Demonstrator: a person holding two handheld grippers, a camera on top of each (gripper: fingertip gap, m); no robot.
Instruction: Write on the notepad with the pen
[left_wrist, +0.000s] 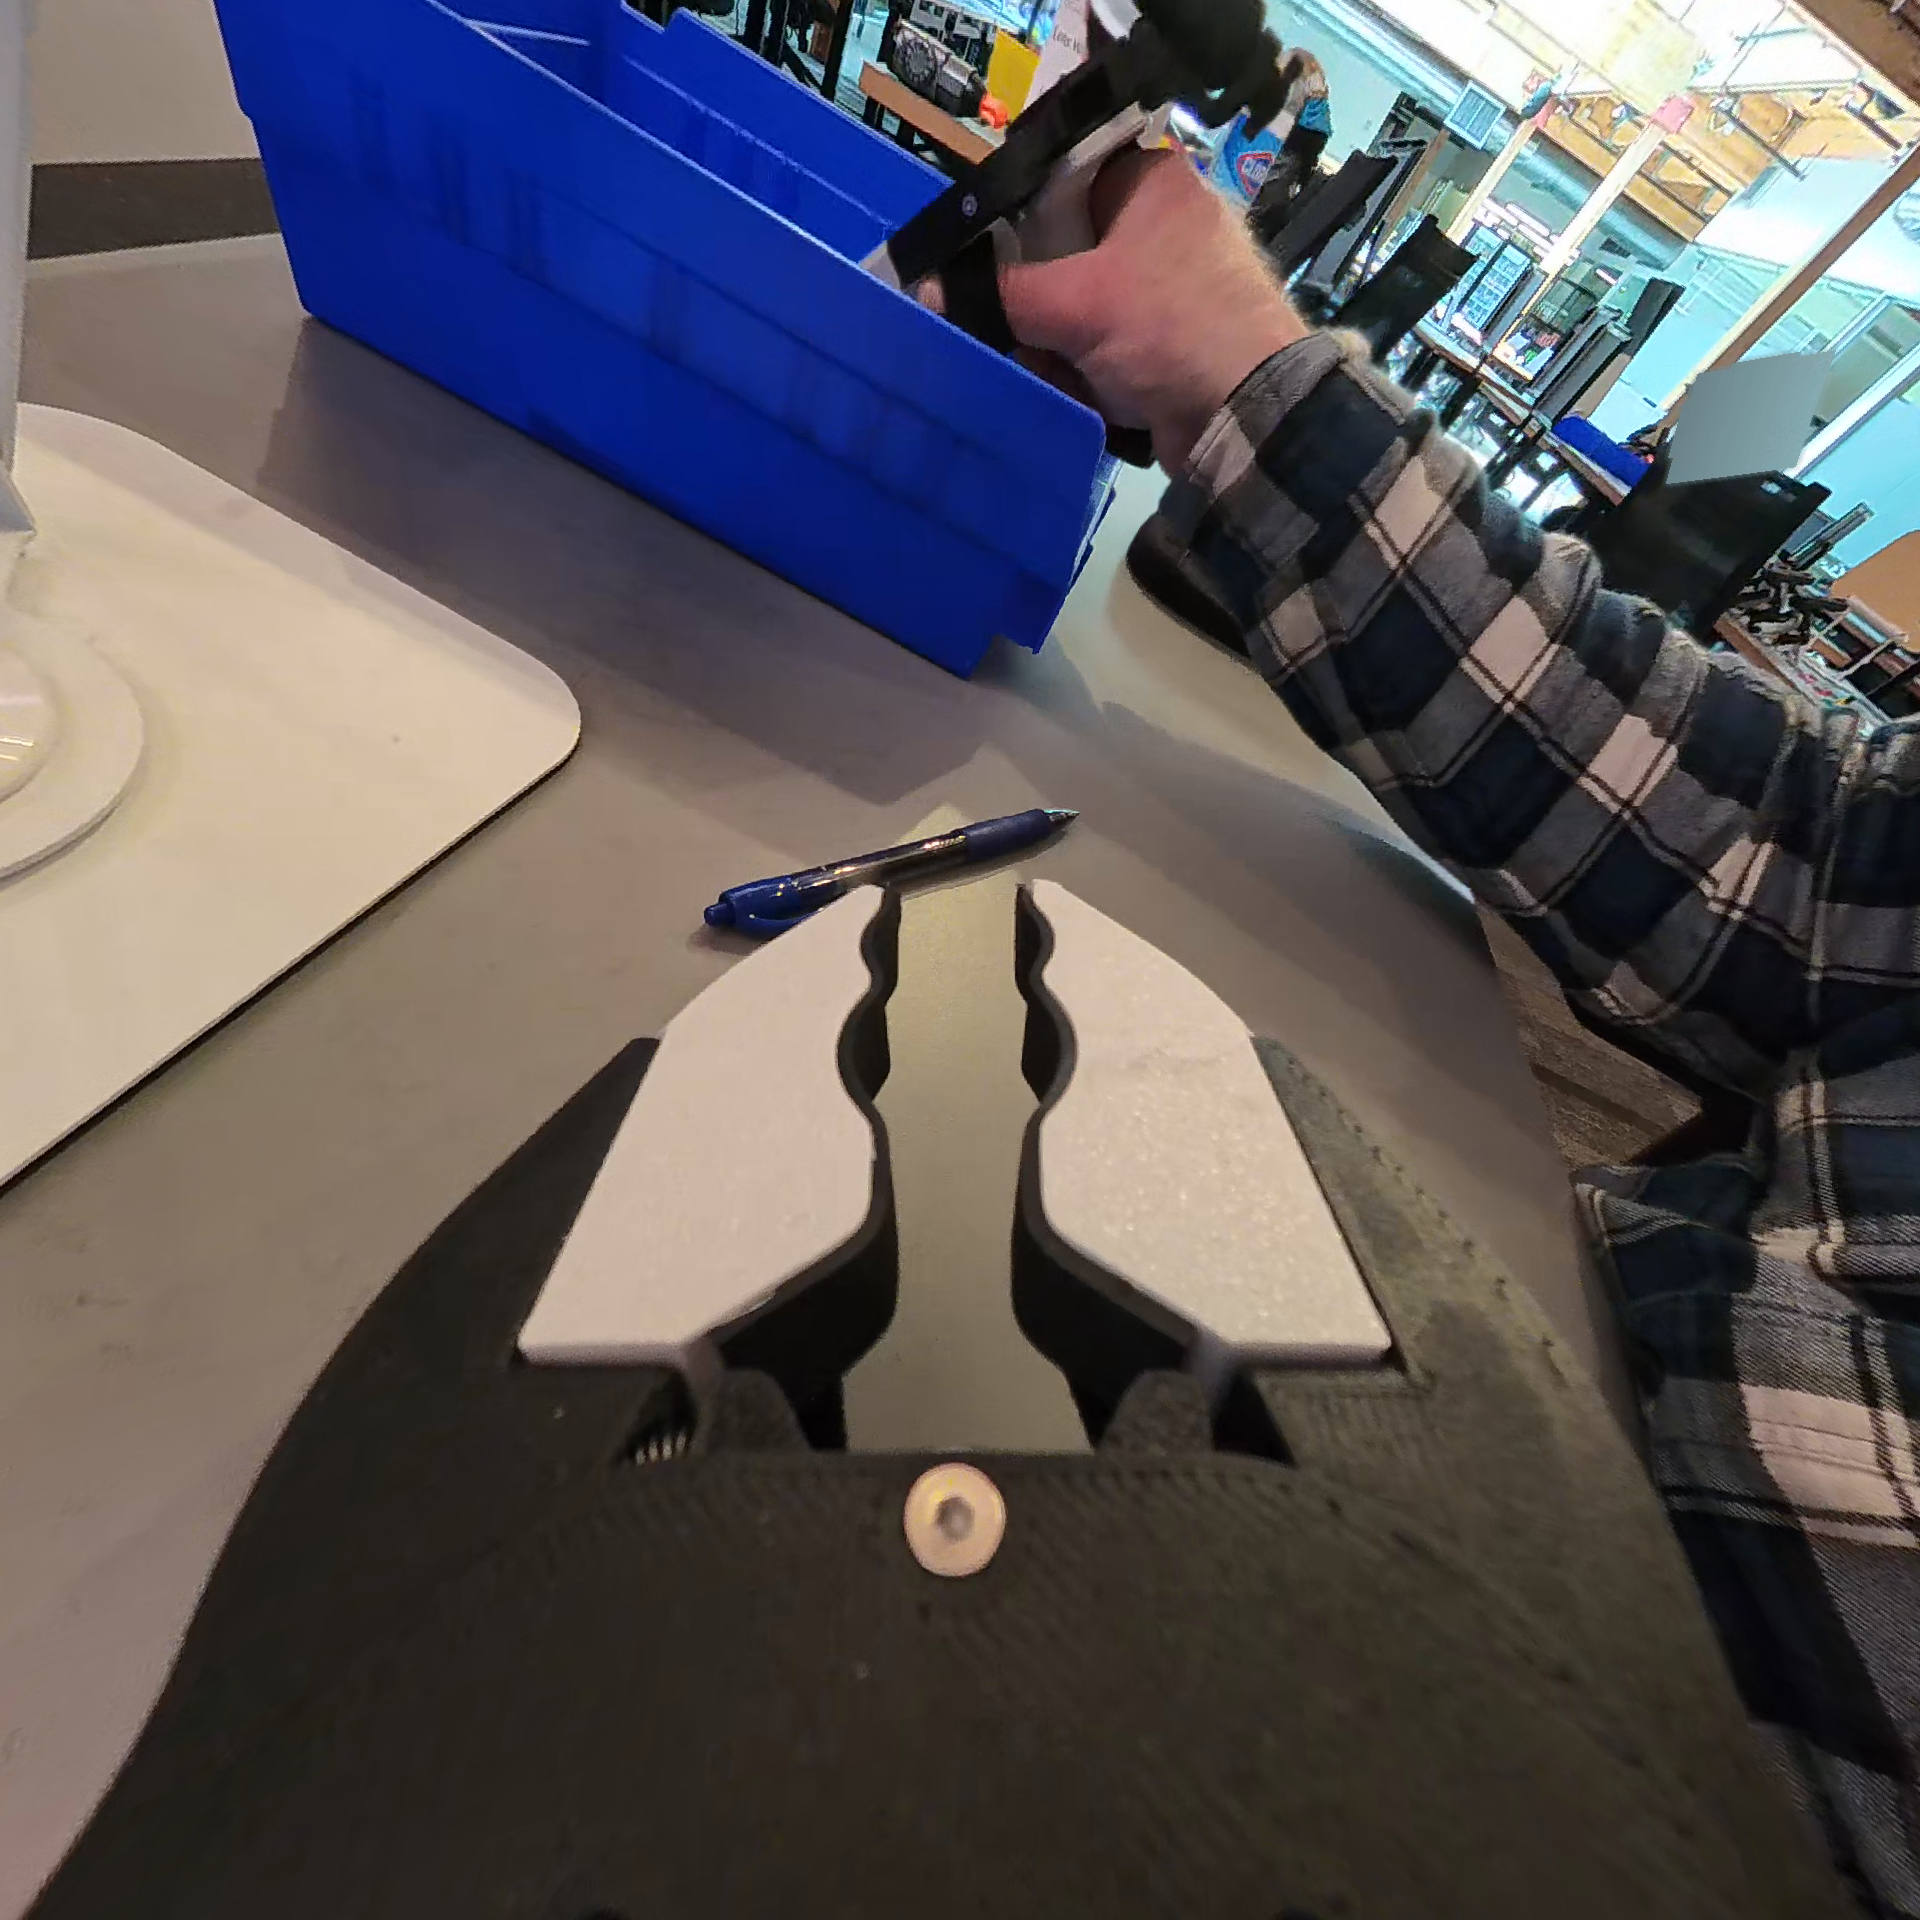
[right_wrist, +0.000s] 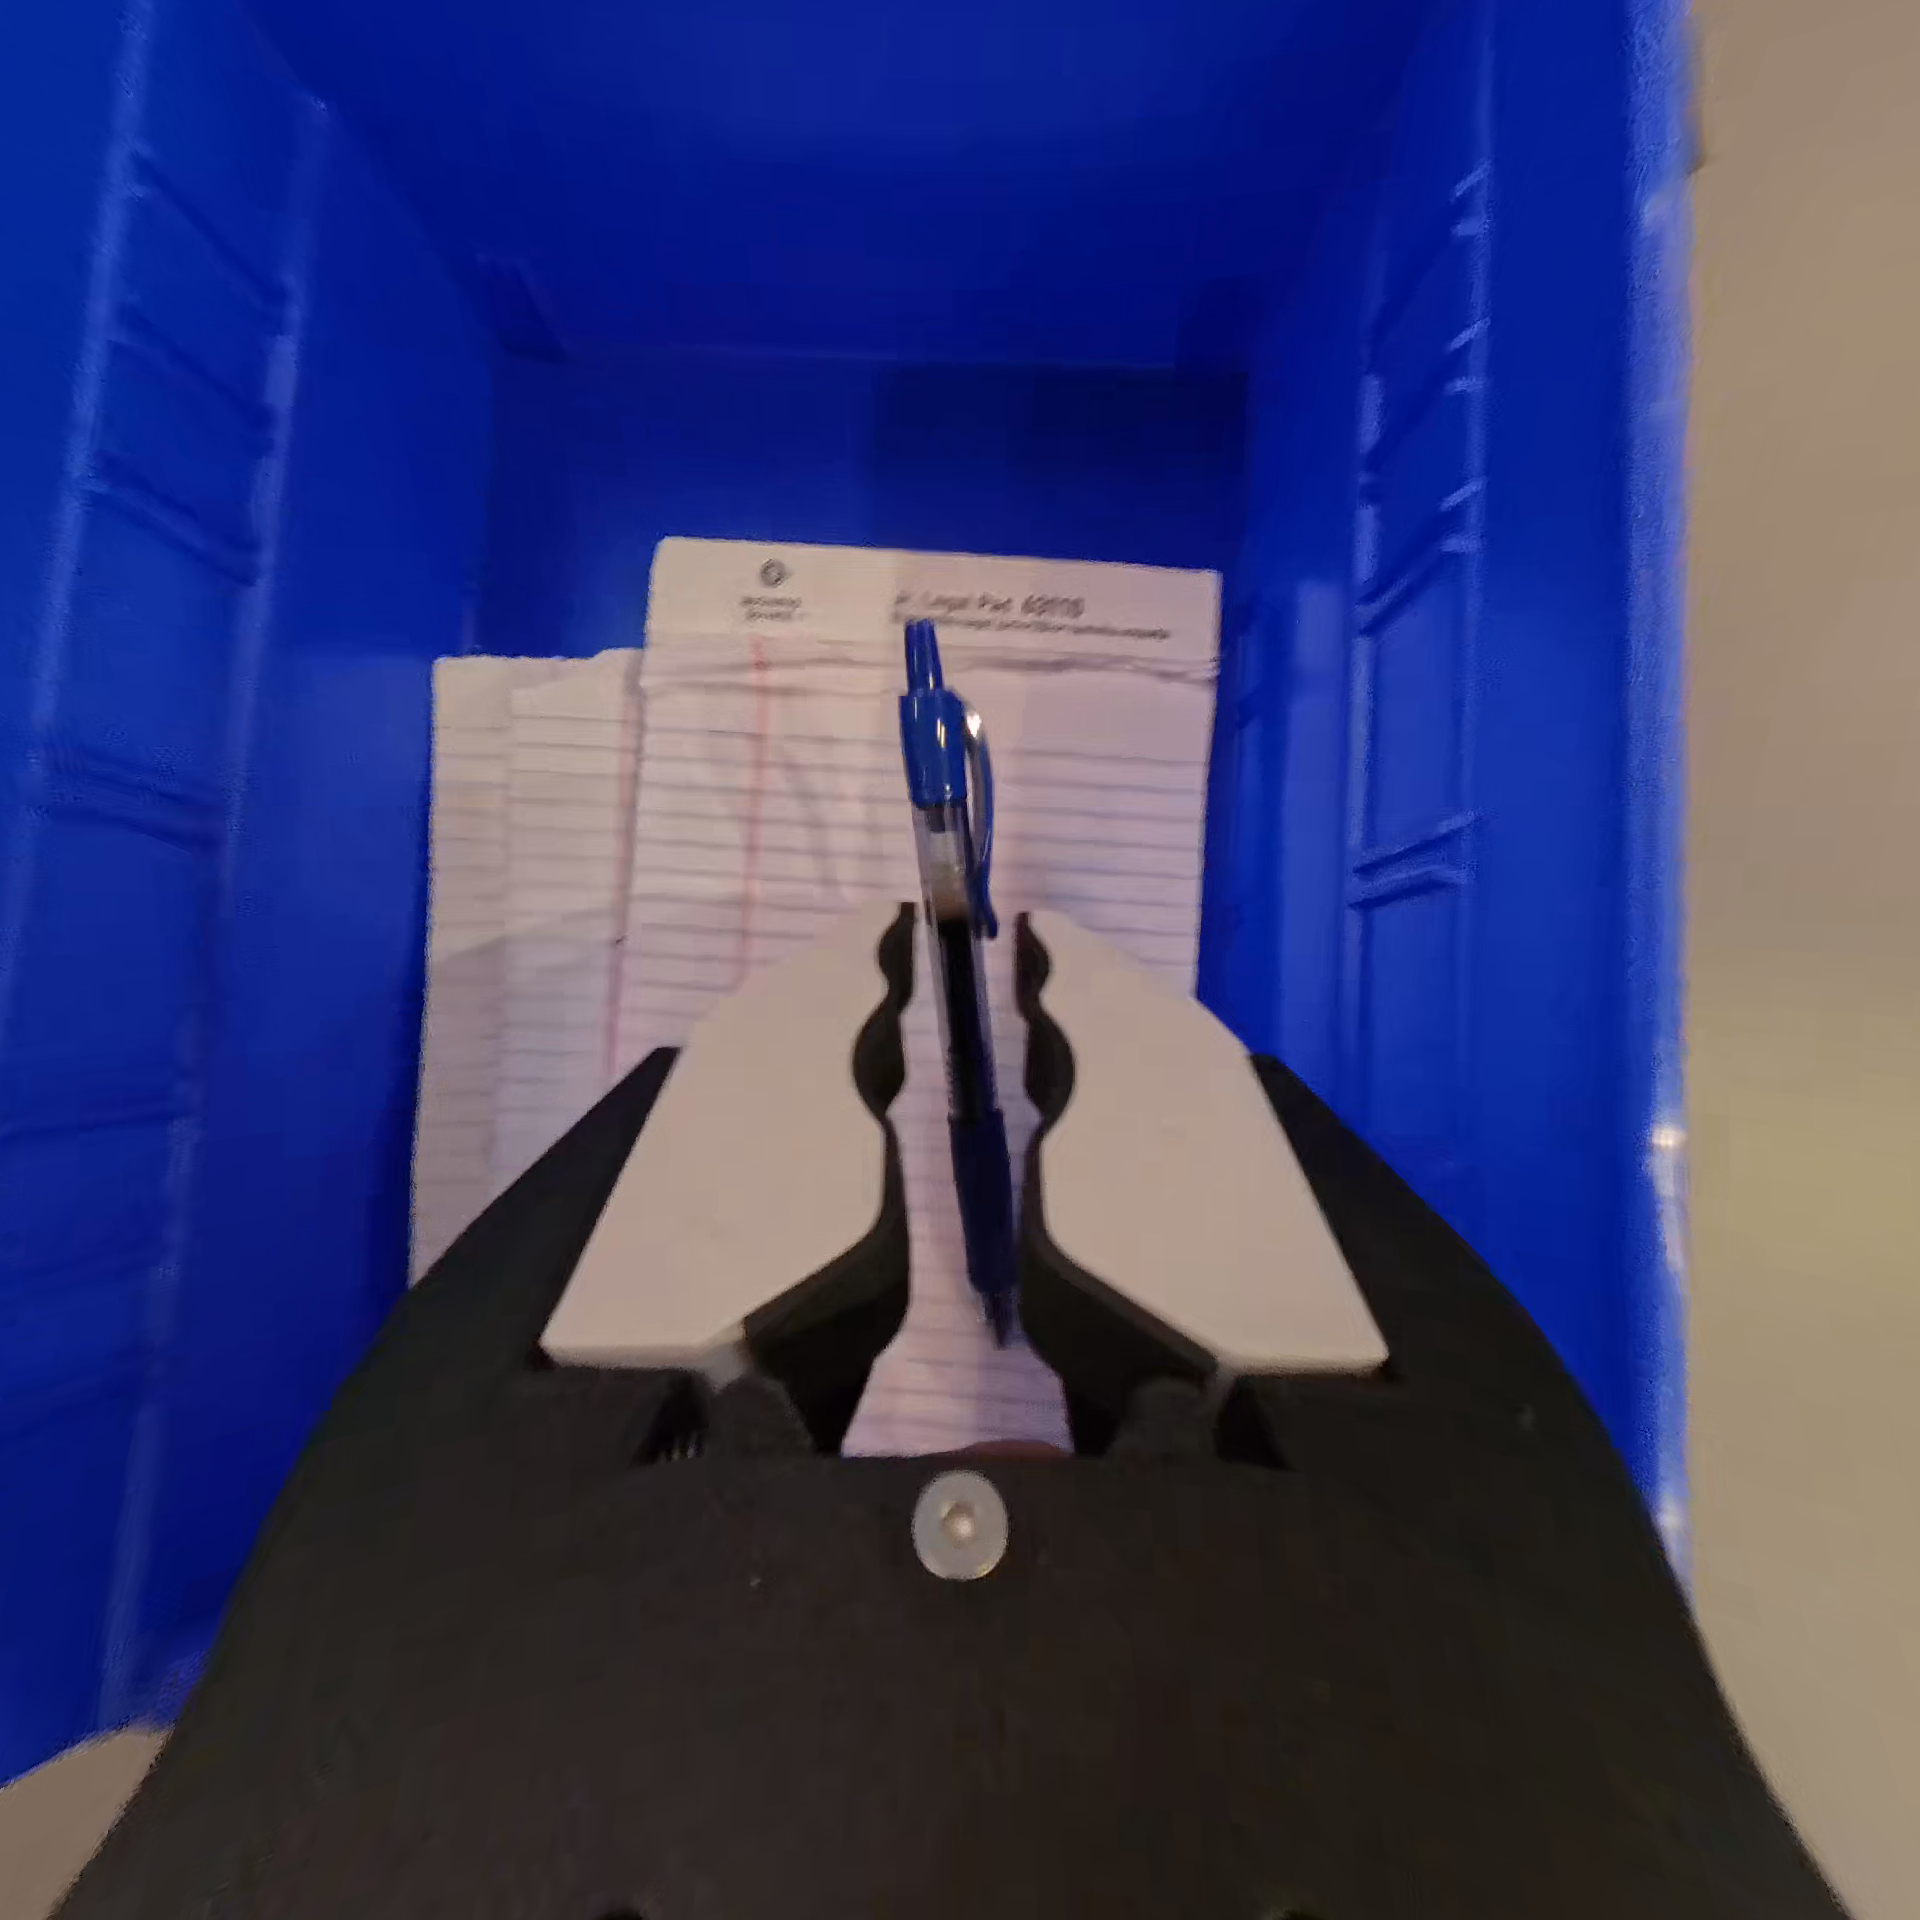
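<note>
Glossy moulded plastic on the ribbed blue storage bin (left_wrist: 665, 343); matt, smooth grey tabletop (left_wrist: 312, 1195); lined white paper notepad (right_wrist: 1091, 831); clear plastic barrel and matt blue rubber grip on the blue retractable pen (left_wrist: 894, 860); soft woven cloth in the plaid sleeve (left_wrist: 1558, 727).

Items counted: two blue pens, one (left_wrist: 894, 862) on the table in front of the blue bin (left_wrist: 665, 343), one (right_wrist: 951, 935) inside that bin; two grippers, one (left_wrist: 956, 904) before the bin, one (right_wrist: 961, 925) within it; at least two lined notepads (right_wrist: 925, 810) inside the bin; one bin.
</note>
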